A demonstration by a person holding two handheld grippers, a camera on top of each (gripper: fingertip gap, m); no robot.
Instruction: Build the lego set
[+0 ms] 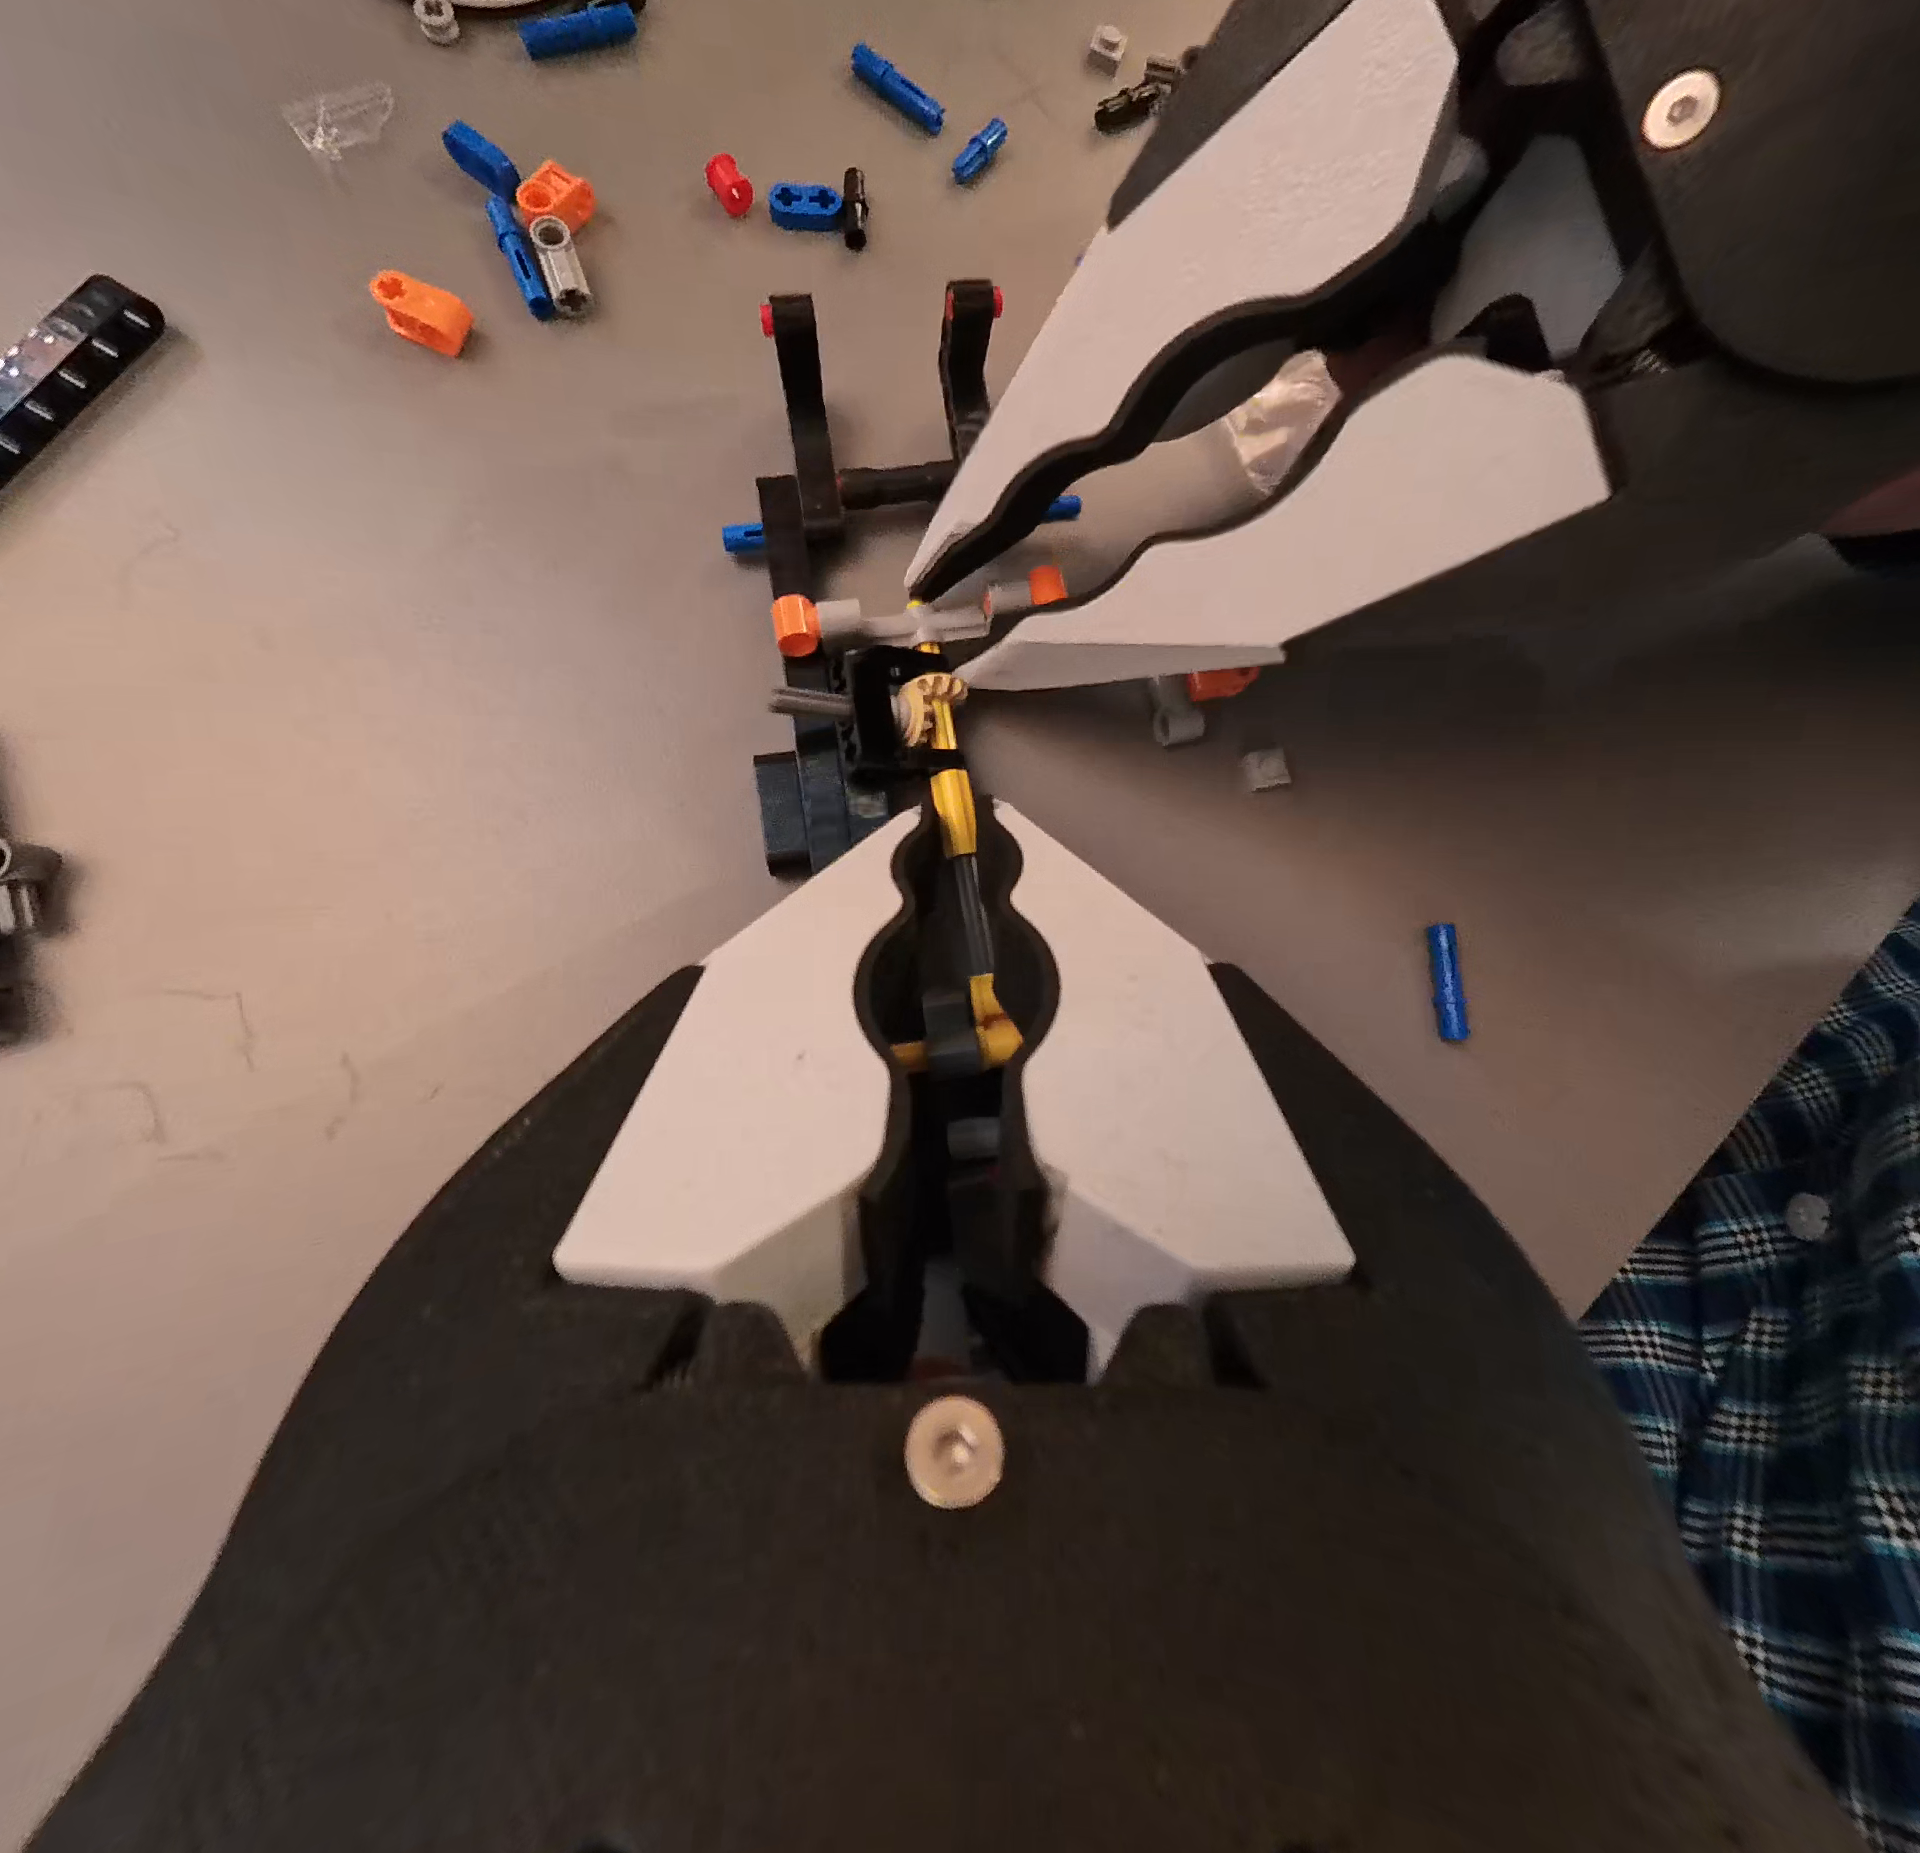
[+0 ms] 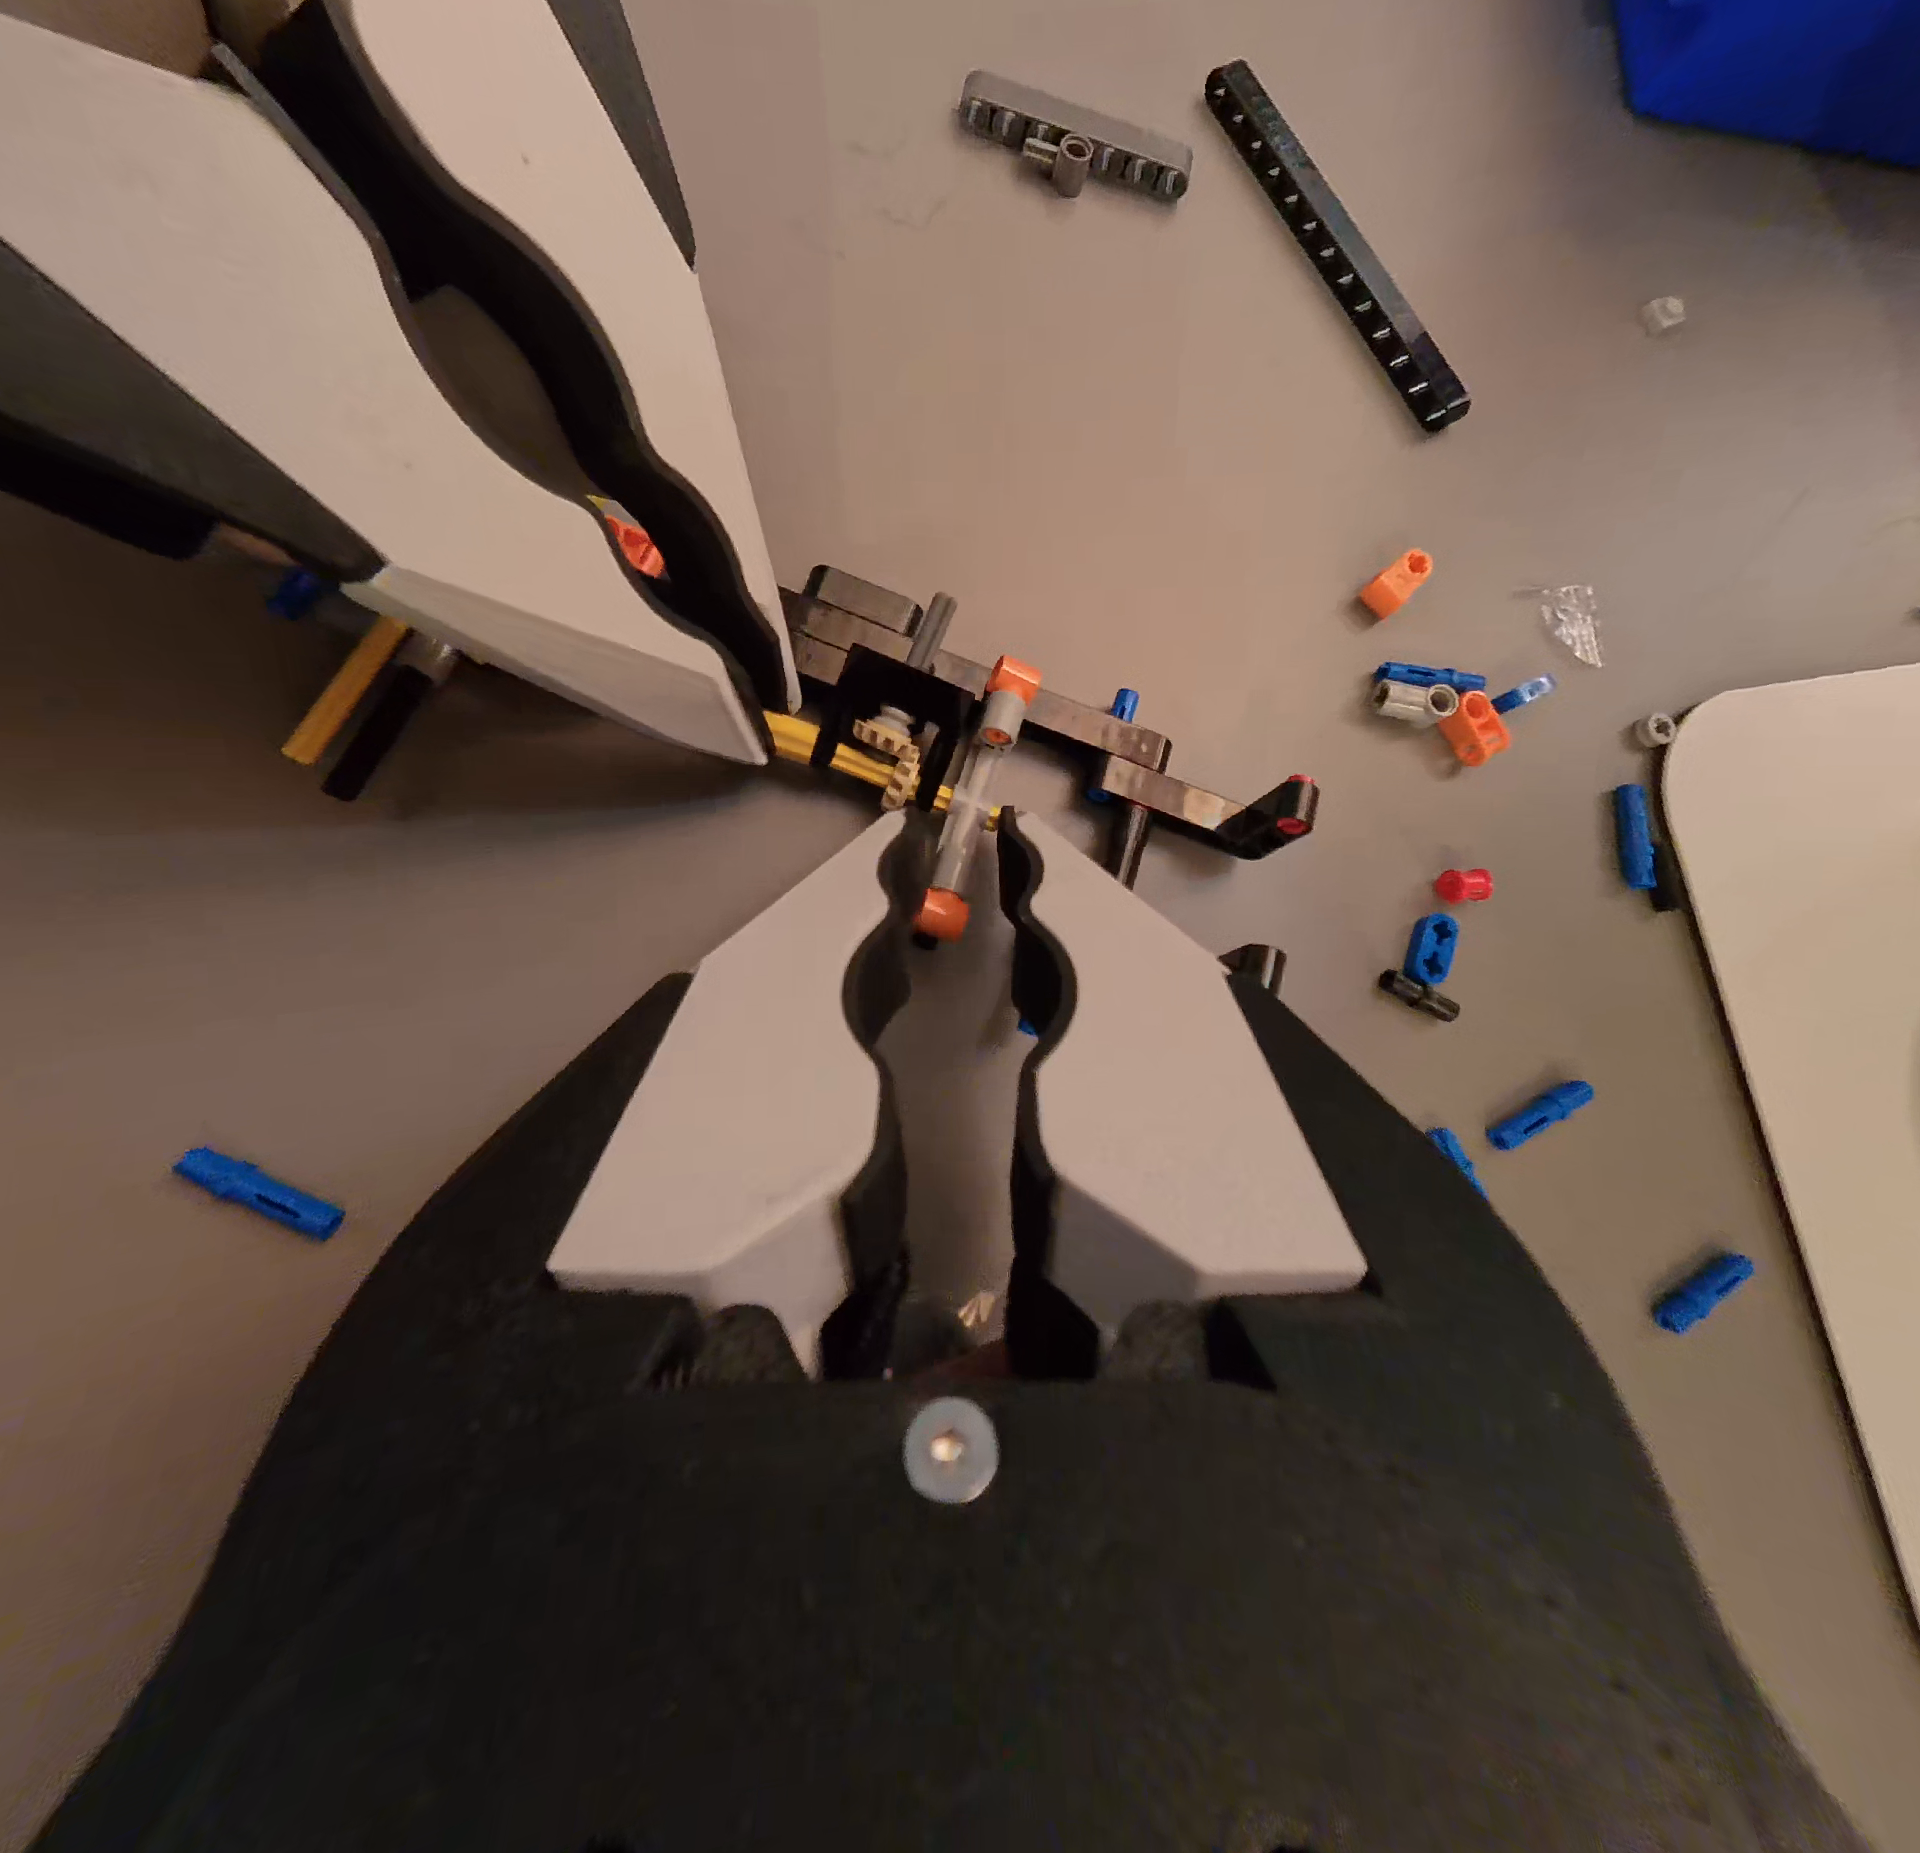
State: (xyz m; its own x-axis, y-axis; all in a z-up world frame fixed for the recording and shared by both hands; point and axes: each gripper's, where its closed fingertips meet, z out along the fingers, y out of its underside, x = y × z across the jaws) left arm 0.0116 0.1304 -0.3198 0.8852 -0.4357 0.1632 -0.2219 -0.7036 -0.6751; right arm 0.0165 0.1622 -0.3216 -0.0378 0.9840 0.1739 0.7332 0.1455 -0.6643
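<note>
A partly built Lego assembly of black beams (image 1: 805, 401) lies on the grey table, with a tan gear (image 1: 928, 707) on a yellow axle (image 1: 951, 795). My left gripper (image 1: 956, 816) is shut on the yellow axle, which runs back between its fingers. A grey cross connector (image 2: 977, 795) with orange bushes sits across the axle's far end. My right gripper (image 2: 951, 821) is shut on this connector. In the left wrist view the right gripper (image 1: 935, 634) comes in from the upper right. In the right wrist view the left gripper (image 2: 779, 733) comes in from the upper left.
Loose blue pins (image 1: 896, 87), orange connectors (image 1: 421, 312) and a red bush (image 1: 729, 182) lie scattered beyond the assembly. A long black beam (image 2: 1335, 245) and a grey beam (image 2: 1075, 136) lie farther off. A white board (image 2: 1818, 972) lies to the right. A plaid sleeve (image 1: 1766, 1388) shows. My two grippers' fingertips are within a few centimetres of each other. The red bush (image 1: 729, 182) is about 10 cm from my right fingertips. It is also in sight in the right wrist view (image 2: 1464, 884).
</note>
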